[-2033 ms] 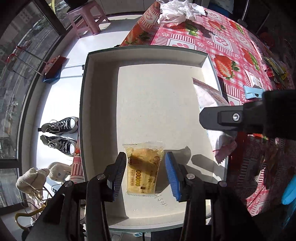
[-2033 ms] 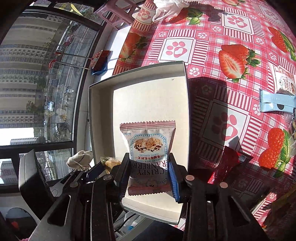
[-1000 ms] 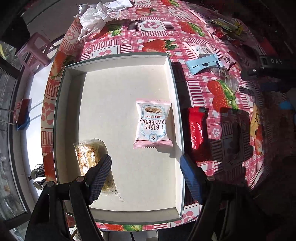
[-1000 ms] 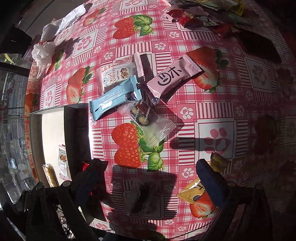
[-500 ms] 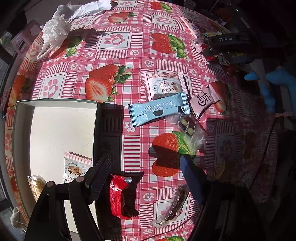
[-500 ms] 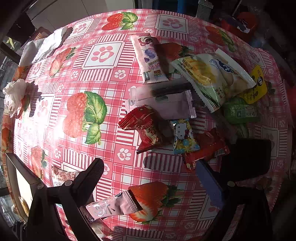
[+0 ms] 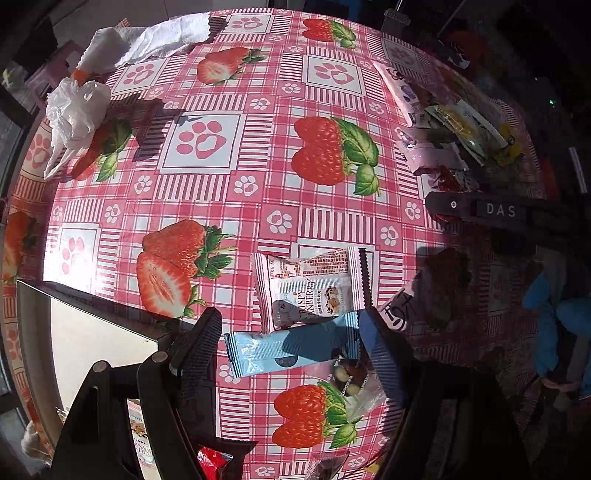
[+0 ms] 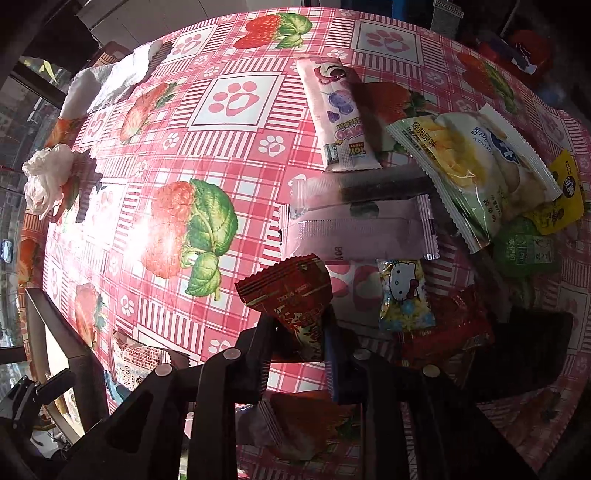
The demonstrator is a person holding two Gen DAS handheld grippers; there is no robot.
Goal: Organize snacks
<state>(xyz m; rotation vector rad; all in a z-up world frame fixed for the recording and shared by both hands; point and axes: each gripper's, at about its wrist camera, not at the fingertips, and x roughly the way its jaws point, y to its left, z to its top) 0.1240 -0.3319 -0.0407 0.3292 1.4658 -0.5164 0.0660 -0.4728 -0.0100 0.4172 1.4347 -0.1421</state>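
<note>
Now pinching a red packet [image 8: 295, 299], right hand-held gripper [image 8: 297, 341]; left hand-held gripper [image 7: 291, 343] gapes (over "CRISPY CRANBERRY" pack [image 7: 308, 288]).

A round table is covered by a red-and-white checked cloth [image 7: 236, 192] printed with strawberries and paw prints. It is lit by strong sunlight, and hard shadows are cast across it. A window [image 8: 14, 110] is seen at the left, and pale floor [image 7: 122, 11] beyond the table.
</note>
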